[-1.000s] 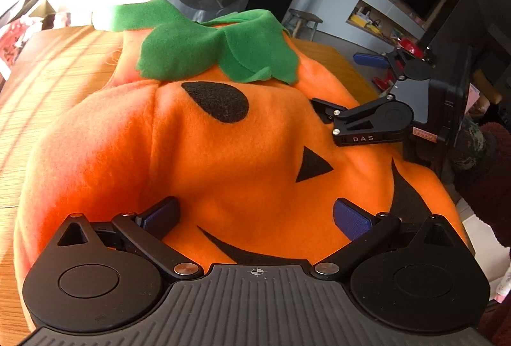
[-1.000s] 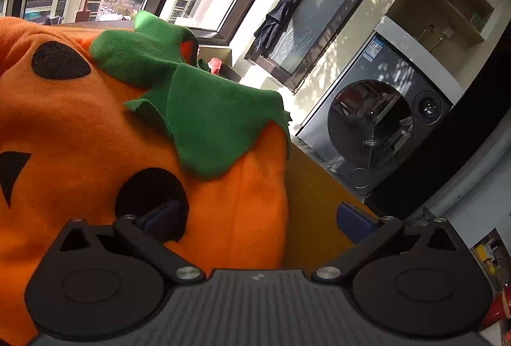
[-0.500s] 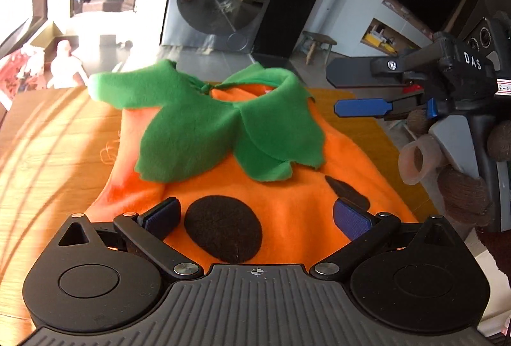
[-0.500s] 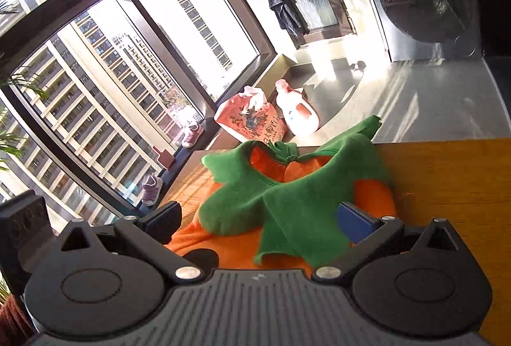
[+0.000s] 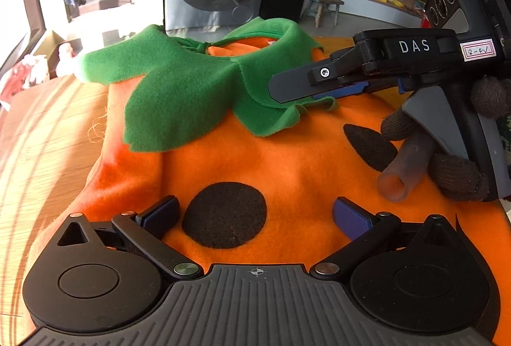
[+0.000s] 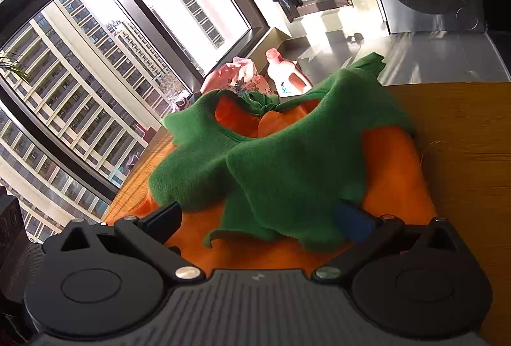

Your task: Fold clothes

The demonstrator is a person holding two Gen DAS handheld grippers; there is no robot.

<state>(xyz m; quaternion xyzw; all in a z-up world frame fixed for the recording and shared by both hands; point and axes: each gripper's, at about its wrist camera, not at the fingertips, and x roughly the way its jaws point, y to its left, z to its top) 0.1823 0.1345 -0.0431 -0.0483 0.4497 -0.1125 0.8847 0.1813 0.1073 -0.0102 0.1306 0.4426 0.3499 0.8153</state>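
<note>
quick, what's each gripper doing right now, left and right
Left gripper: open, empty, over the orange costume.
Right gripper: open, holding nothing, fingers astride the green collar.

The pumpkin costume (image 5: pixel 287 161) is showing bright orange fleece, with a leaf-shaped green collar (image 5: pixel 191 90) spreading over its top and black felt face patches: a round one (image 5: pixel 224 215) and a pointed oval one (image 5: pixel 370 146). The desk (image 5: pixel 41 138) is glowing in warm light-brown wood grain, striped by sunlight. The left tongs (image 5: pixel 255 215) are appearing black with dark blue pads (image 5: pixel 351 218); the right tongs (image 6: pixel 258 220) are matching, black with blue pads (image 6: pixel 353 223), and in the left view white letters (image 5: pixel 414 46) are standing out on them. A dark brown knitted glove (image 5: pixel 456 176) is covering the hand. A pinkish bottle (image 6: pixel 282 74) is catching the sun.
</note>
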